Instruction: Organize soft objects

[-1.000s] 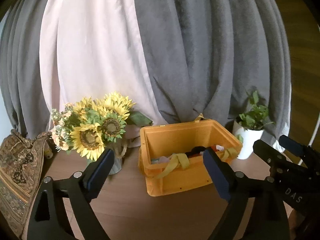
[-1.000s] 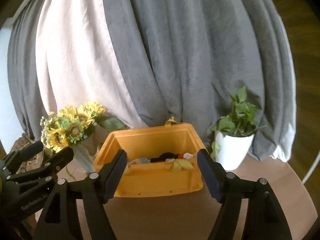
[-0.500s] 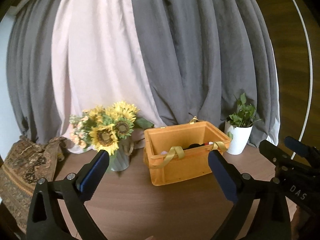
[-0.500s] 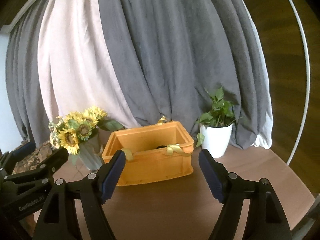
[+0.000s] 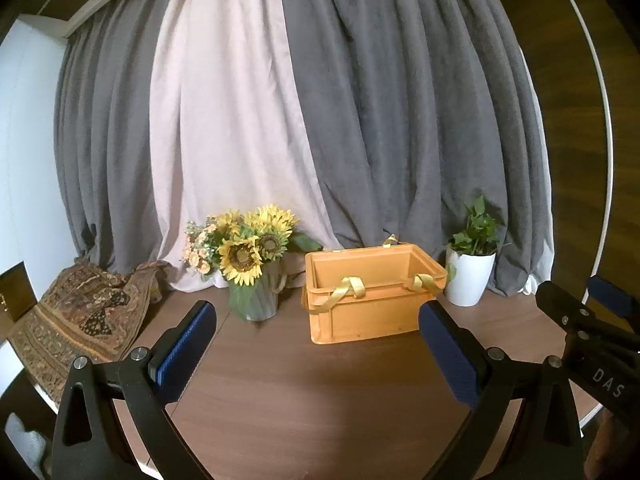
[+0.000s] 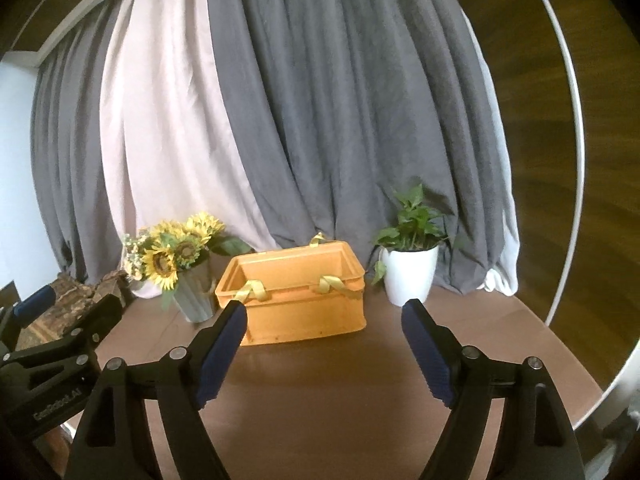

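An orange plastic crate point(image 5: 372, 304) with yellow ribbons point(image 5: 352, 286) draped over its front rim stands at the back of the round brown table point(image 5: 300, 392); it also shows in the right wrist view point(image 6: 300, 296). Its contents are hidden from this low angle. My left gripper point(image 5: 316, 352) is open and empty, well in front of the crate. My right gripper point(image 6: 324, 352) is open and empty, also in front of the crate. Each gripper shows at the edge of the other's view.
A vase of sunflowers point(image 5: 248, 264) stands left of the crate. A white potted plant point(image 5: 470, 272) stands to its right. A patterned cloth point(image 5: 80, 312) lies at the table's left edge. Grey and pink curtains point(image 5: 320, 120) hang behind.
Both grippers have pulled back and away from the crate, which now looks smaller and farther. The items inside it are no longer visible. Both stay open.
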The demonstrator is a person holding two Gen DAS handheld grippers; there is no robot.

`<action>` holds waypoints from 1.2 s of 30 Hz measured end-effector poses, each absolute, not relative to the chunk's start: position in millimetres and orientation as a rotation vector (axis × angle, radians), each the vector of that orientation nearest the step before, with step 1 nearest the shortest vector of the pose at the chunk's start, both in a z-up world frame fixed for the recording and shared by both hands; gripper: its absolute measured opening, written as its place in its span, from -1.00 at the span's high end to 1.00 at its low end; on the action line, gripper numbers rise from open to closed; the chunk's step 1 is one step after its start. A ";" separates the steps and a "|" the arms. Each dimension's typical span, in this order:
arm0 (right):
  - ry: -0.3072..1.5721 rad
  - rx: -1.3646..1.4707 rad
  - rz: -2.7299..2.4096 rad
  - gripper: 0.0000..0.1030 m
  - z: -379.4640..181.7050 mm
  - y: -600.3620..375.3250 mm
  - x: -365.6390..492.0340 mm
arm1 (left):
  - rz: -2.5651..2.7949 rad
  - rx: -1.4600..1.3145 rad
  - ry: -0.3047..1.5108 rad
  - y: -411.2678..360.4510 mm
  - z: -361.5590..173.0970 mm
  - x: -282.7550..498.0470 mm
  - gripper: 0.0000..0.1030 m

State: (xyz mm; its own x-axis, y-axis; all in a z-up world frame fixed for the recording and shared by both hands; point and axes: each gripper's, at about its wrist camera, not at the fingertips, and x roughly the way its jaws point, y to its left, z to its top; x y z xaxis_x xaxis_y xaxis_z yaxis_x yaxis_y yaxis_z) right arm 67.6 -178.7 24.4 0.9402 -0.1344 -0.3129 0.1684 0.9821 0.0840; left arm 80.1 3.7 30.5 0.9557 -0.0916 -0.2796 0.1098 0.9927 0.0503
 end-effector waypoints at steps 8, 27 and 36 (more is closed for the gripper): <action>0.287 0.110 -0.162 -0.67 29.3 -186.1 17.0 | -0.076 0.047 0.285 5.0 28.4 32.7 -1.00; 0.278 0.114 -0.167 -0.71 26.7 -185.8 -36.3 | -0.087 0.055 0.275 12.9 26.2 -16.0 -1.00; 0.277 0.119 -0.170 -0.71 25.2 -184.2 -44.4 | -0.089 0.058 0.276 11.0 26.4 -21.1 -1.00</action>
State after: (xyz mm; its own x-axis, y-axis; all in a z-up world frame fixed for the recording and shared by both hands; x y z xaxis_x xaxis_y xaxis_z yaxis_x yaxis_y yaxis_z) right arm -44.4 -184.2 25.2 0.9478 -0.1505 -0.2813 0.1830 0.9787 0.0932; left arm -21.1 11.0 26.4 0.9581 -0.0798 -0.2750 0.0956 0.9944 0.0445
